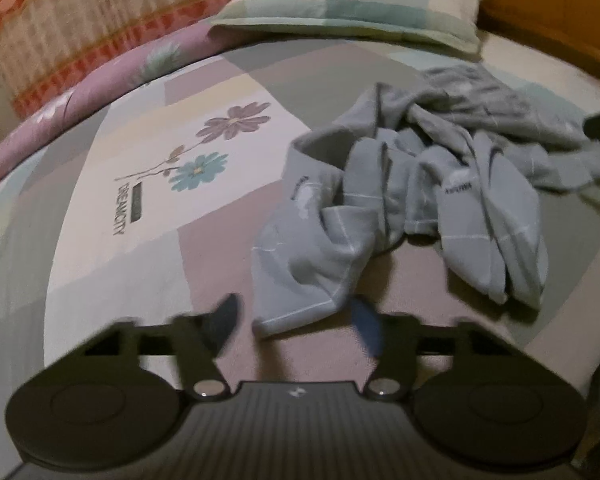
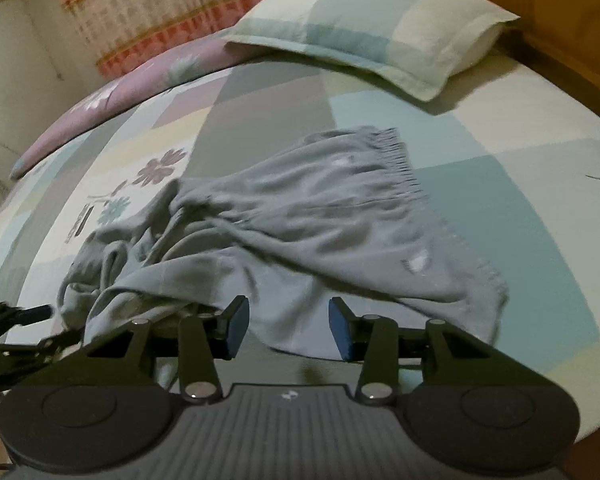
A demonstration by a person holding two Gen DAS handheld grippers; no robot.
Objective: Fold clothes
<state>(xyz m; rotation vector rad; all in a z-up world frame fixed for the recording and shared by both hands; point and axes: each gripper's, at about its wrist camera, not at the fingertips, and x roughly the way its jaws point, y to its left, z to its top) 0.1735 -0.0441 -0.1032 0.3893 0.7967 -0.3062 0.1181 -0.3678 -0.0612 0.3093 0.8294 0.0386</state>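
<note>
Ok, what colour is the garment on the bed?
Pale grey-blue with thin white check lines; the garment shows best in the left wrist view.

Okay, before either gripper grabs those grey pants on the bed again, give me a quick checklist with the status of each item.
1. Right gripper free of cloth: ok, pads apart, nothing pinched.
2. Left gripper free: cannot tell, blurred, with a leg end between its fingers.
3. Grey pants laid flat: not ok, legs twisted and bunched.
4. Waistband visible: ok, toward the pillow.
5. Bedsheet free around the pants: ok.
</note>
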